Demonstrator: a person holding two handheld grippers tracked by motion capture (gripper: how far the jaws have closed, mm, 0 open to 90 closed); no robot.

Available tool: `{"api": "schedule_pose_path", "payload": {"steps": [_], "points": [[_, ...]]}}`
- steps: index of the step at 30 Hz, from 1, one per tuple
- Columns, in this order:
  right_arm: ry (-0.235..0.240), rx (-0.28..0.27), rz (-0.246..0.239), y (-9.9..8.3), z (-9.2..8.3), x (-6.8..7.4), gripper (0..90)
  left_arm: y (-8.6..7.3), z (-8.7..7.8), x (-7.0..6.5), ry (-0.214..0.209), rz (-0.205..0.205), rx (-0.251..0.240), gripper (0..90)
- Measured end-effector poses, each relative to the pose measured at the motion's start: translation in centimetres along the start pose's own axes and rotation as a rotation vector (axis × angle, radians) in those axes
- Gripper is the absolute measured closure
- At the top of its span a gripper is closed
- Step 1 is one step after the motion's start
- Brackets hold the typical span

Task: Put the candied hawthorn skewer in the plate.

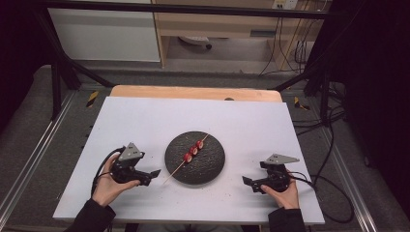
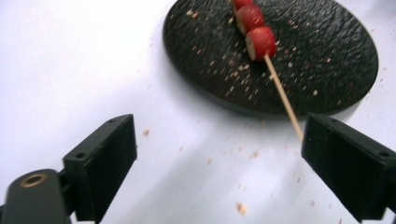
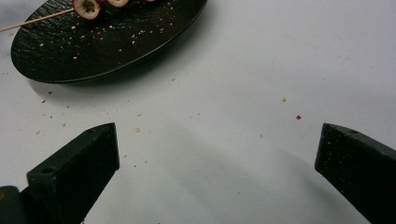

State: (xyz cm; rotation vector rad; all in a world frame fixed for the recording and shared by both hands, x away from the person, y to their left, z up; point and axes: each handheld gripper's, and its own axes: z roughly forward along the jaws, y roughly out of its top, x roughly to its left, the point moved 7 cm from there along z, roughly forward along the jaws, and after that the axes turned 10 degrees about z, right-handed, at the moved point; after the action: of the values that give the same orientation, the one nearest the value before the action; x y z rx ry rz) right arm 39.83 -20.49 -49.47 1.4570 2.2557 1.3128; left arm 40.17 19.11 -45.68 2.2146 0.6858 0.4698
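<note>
White counter (image 1: 145,121), matte sheet over a wooden top, lab floor and cables behind. Left gripper (image 2: 219,154): fingers (image 2: 105,158) wide, nothing between them, bare counter in the gap; blunt end of the skewer (image 2: 282,93) just touches or sits just beside the far finger, can't tell which. In the high view the left gripper (image 1: 153,172) sits just off the plate's near-left rim. Right gripper (image 3: 217,158): fingers (image 3: 79,163) wide too, holding nothing, parked on the counter near the plate's right side (image 1: 247,181).

Skewer lies diagonally across the plate (image 1: 215,166), stick end overhanging the rim toward the left gripper. Three red fruit pieces (image 1: 193,151) threaded mid-stick, touching each other, round, glossy skin, pale cut faces. Stick thin, pale wood, straight. Plate round, black, rough pebbled surface, low rim. Crumbs scattered on plate and counter.

Judgement: skewer looks set down on the plate, left gripper clear of it. To do this cleanly, back the left fingers straight off along the stick line, no sideways sweep — the overhanging end is light and would pivot or roll the fruit off the plate if clipped. Keep the fingers wide until clear.
</note>
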Motion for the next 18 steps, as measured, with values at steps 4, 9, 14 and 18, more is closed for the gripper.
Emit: {"api": "schedule_pose_path", "payload": {"steps": [4, 9, 14, 18], "points": [[-0.002, 0.002, -0.002, 0.0, 0.0, 0.0, 0.6, -1.5, -0.8, 0.5, 0.021, -0.024, -0.013, 7.1], [-0.001, 0.011, 0.002, -0.1, 0.0, 0.0, 0.6, -3.4, -1.4, 1.0, 0.041, -0.04, -0.021, 6.7], [-0.004, 0.021, -0.001, -0.3, 0.2, 0.0, 0.6, -5.1, -1.6, 1.5, 0.062, -0.058, -0.021, 6.7], [-0.002, 0.032, -0.003, -0.4, 0.2, 0.1, 0.6, -5.9, -1.7, 1.7, 0.077, -0.069, -0.015, 6.7]]}}
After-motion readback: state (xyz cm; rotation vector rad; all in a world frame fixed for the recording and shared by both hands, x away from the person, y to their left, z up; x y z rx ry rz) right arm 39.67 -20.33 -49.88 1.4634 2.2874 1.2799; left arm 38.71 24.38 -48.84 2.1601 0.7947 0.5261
